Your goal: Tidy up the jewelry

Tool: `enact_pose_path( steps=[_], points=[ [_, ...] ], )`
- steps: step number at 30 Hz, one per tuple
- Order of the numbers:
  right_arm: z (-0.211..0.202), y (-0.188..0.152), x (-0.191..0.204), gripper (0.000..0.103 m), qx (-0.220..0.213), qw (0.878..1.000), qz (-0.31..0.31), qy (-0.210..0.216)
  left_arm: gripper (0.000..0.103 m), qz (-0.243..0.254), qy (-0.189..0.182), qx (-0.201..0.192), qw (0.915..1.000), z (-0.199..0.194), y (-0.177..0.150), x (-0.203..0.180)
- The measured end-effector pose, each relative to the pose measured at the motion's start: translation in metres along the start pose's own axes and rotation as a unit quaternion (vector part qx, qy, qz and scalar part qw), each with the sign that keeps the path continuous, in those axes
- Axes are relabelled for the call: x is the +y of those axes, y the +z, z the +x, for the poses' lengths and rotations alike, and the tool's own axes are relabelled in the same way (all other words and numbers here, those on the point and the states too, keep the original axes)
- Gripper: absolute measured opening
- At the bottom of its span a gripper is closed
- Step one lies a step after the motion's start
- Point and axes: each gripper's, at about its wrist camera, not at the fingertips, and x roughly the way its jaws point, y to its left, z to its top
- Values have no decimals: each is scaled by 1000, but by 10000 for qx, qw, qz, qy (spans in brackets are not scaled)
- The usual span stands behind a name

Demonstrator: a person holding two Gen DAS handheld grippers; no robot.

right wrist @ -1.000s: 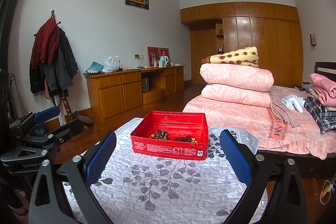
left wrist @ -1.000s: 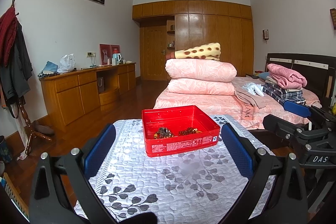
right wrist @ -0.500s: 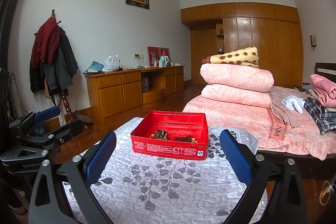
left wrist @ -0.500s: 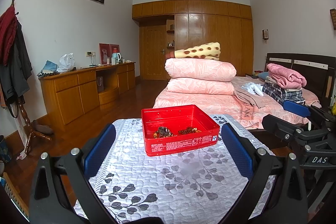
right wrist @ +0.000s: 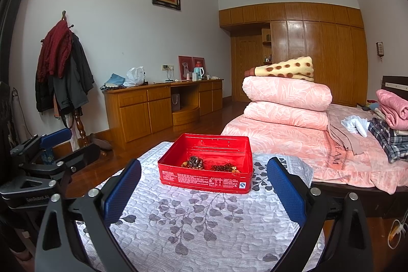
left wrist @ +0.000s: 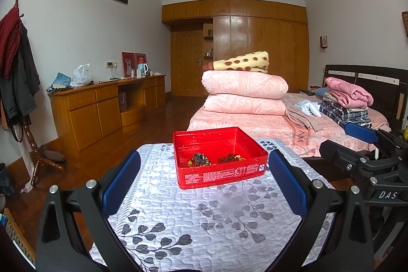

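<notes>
While both jaws stand wide and empty:
Box (left wrist: 220, 158): steady it.
Beads (right wrist: 225, 167): you pinch one strand only.

White walls (left wrist: 76, 24), wooden wardrobe (left wrist: 260, 47), bed (left wrist: 255, 121)

I see an open red tin (left wrist: 219, 157) lying flat on the far tabletop; inside sit a dark beaded cluster (left wrist: 199, 160) left, reddish beads (left wrist: 230, 158) right, possibly bracelets.

Bare cloth (left wrist: 204, 216) before tin (left wrist: 219, 173) (open-topped) — unobstructed
</notes>
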Motion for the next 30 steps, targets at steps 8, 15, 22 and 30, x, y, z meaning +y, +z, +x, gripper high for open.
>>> enact_pose_path(
  steps=[8,15,22,30],
  points=[
    [1,-1,-3,97,19,10000,-1,-1,97,-16,4,19,10000,0,0,0],
    [6,-4,-3,97,95,10000,-10,-11,97,-28,2,33,10000,1,-1,1],
    [7,-4,-4,97,101,9999,-6,-14,97,-58,-15,47,10000,3,-2,2],
    [7,-4,-4,97,101,9999,-10,-14,97,-53,-12,78,10000,4,-3,3]
  ],
)
